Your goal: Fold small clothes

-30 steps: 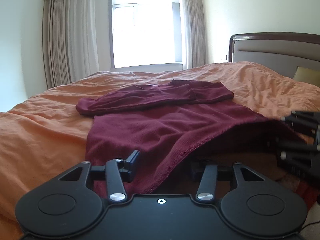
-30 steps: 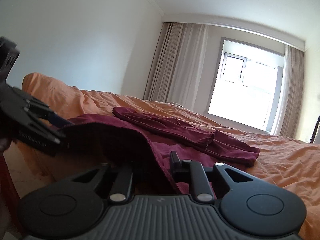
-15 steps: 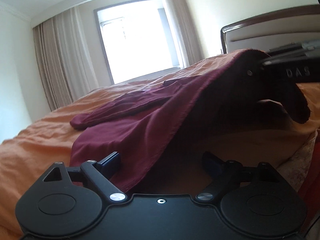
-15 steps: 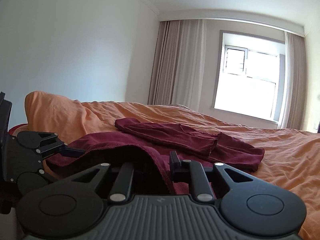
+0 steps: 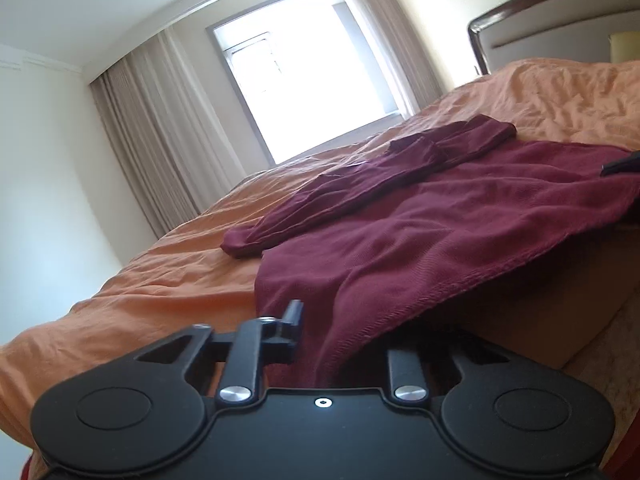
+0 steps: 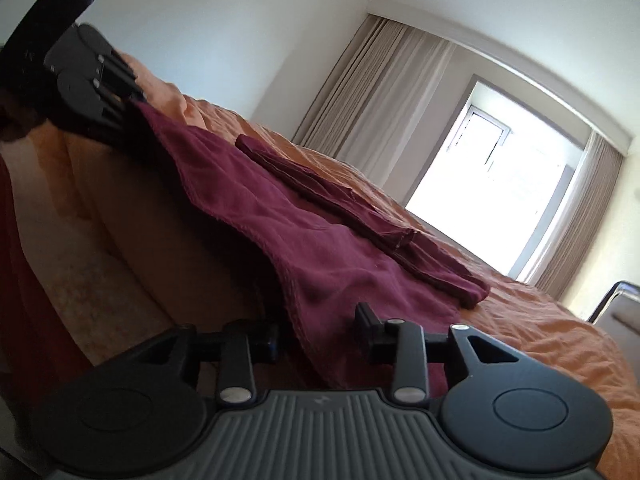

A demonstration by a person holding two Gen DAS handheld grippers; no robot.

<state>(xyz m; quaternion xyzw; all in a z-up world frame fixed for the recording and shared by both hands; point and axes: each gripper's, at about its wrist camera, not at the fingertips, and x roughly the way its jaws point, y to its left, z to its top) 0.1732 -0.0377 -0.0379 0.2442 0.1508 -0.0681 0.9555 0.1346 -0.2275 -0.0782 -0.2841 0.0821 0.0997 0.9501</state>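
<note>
1. Since half a second ago, both my views have tilted, and the hem of the dark-red knitted garment (image 5: 460,240) that hung high across my left view now stretches lower and flatter.
2. My left gripper (image 5: 340,332) has the garment's near hem running between its fingers; one finger is hidden by cloth, so I cannot tell how tightly it grips.
3. My right gripper (image 6: 316,332) stands partly open, the hem draped through the gap.
4. Only my right view shows the left gripper (image 6: 134,98) from outside, at the raised corner.
5. Beyond the lifted hem, the garment lies on the orange bedspread (image 5: 160,272), sleeves folded across.
</note>
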